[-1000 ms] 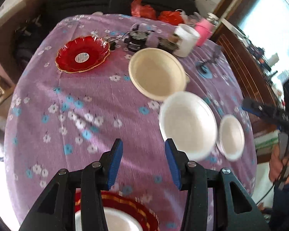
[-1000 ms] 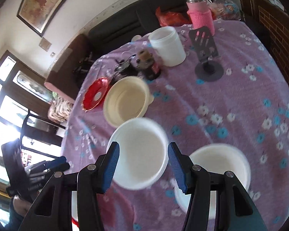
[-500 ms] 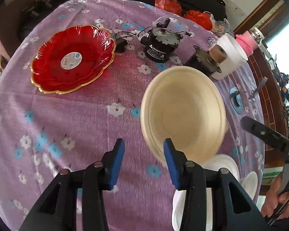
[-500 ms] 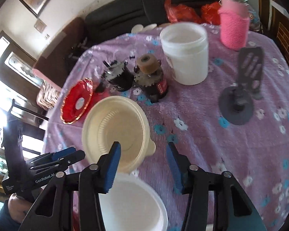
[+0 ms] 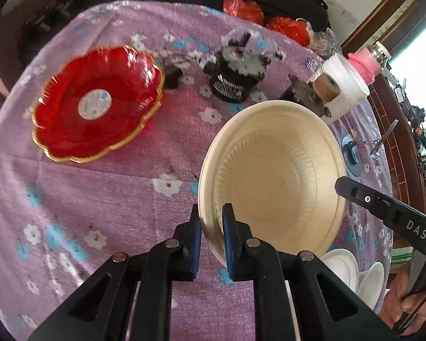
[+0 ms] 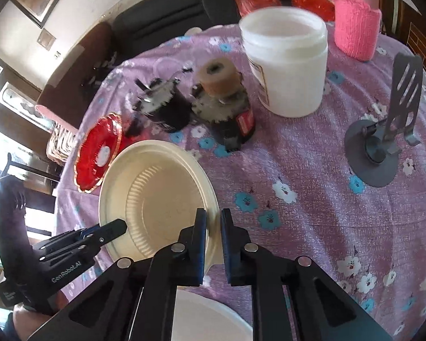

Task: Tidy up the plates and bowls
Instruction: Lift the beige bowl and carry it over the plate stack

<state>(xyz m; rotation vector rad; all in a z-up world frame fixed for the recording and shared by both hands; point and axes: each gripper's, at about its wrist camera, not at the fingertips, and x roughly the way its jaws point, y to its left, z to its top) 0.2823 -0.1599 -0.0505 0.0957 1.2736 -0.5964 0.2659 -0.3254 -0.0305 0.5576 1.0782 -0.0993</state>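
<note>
Both claws grasp the cream bowl (image 5: 272, 167) at opposite rim points, left claw (image 5: 210, 237) on its left edge, right claw (image 6: 213, 244) on its right, white plates (image 5: 352, 270) lying nearer the right.

**Both grippers closed on bowl rim**

Left gripper (image 5: 211, 236): lower centre of its frame, fingers nearly together, pinching the near rim of the cream bowl (image 5: 272, 179). Right gripper (image 6: 213, 241): lower centre of its frame, likewise narrowed, clamping the opposite rim. A hand (image 5: 397, 304) shows at lower right.
</note>
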